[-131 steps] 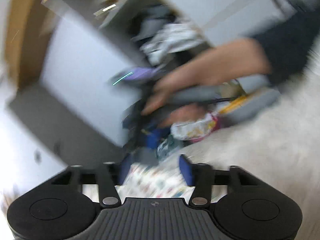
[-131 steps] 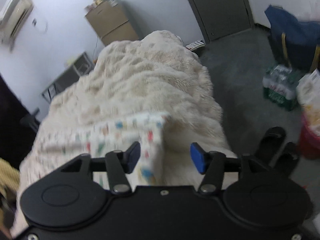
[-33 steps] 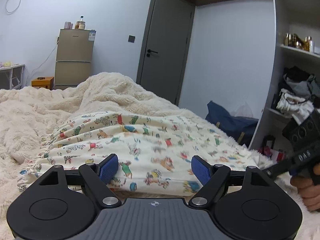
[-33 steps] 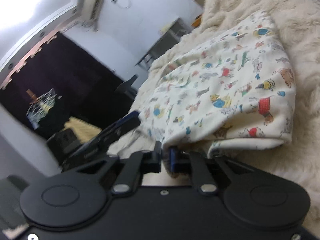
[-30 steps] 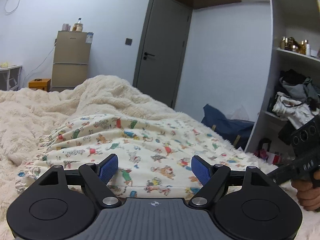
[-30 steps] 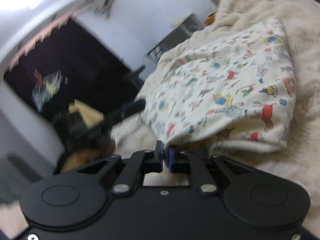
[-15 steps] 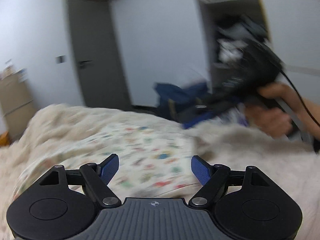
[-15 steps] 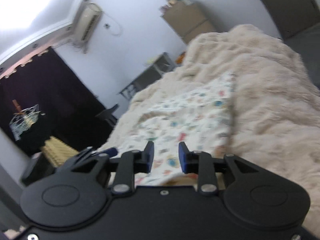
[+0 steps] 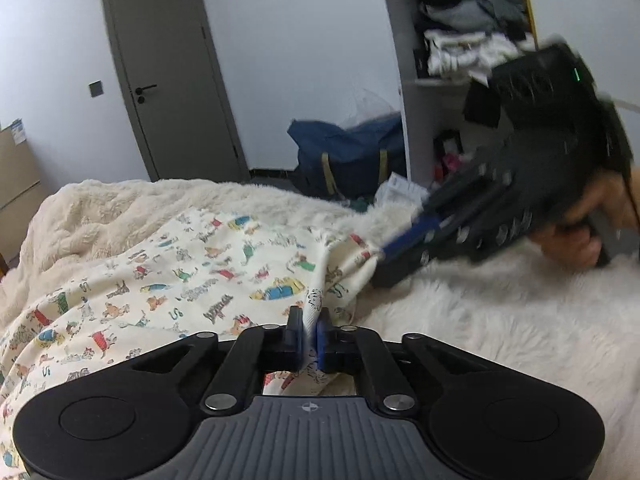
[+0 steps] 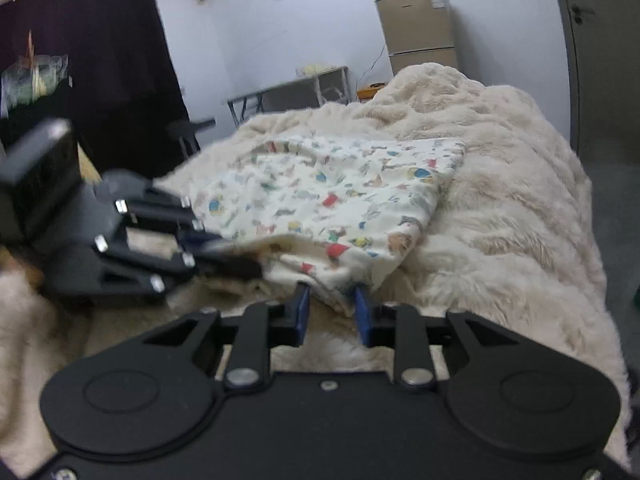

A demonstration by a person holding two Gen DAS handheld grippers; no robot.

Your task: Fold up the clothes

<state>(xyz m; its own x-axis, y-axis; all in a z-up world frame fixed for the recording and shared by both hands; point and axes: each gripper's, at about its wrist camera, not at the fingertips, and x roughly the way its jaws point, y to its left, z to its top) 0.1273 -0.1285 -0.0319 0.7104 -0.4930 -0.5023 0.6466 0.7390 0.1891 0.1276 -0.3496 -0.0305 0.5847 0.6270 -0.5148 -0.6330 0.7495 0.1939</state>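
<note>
On the bed, a shaggy cream blanket [image 9: 500,320] covers everything. Beyond the blanket's far edge, an open shelf unit [image 9: 394,60] holds a heap of crumpled clothes [image 9: 468,20]. The cartoon-print garment [image 9: 200,272] lies spread on the blanket. On the floor past the blanket sits a blue bag [image 9: 344,152], contents unseen. The left gripper [image 9: 308,340] is clenched on a raised fold of the garment; the right gripper [image 10: 330,304] clamps its bunched corner.

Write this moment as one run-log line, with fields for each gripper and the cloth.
left gripper: shut on cloth edge | right gripper: closing on cloth corner | cloth: printed, folded, on blanket
</note>
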